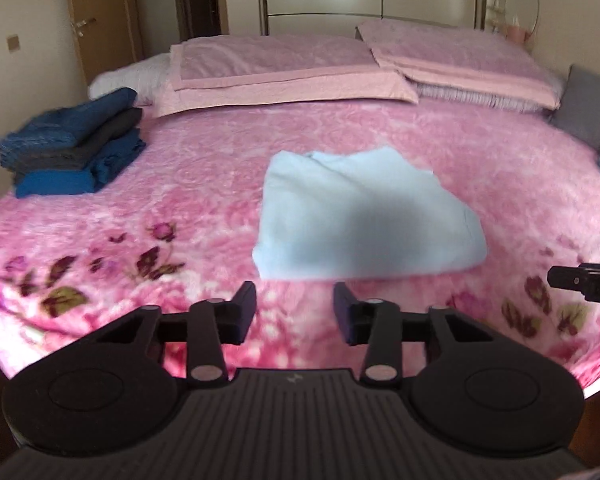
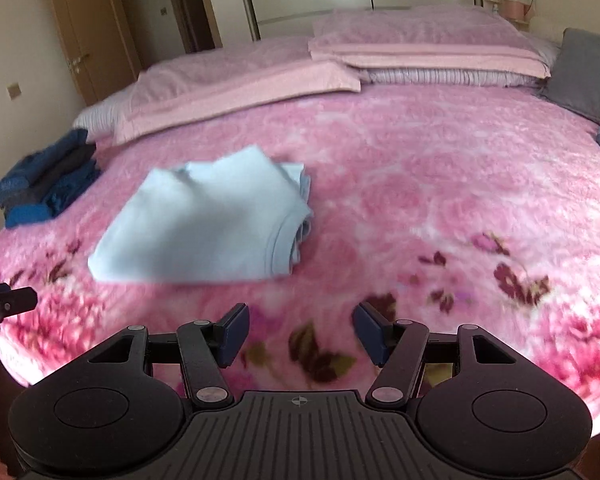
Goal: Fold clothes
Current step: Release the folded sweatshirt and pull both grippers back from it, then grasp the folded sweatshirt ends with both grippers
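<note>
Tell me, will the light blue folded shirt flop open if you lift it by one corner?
Probably: the light blue folded garment looks like soft, thin cloth, with loose layers showing at its edge. It likely weighs little. On the fuzzy pink blanket it would likely bunch rather than slide.

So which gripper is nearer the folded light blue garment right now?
Left. The left gripper sits just short of the light blue garment; the right gripper is off to its right, farther away.

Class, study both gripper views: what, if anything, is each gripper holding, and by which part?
Nothing is held. The left gripper and right gripper are both open over the blanket, apart from the folded light blue garment.
</note>
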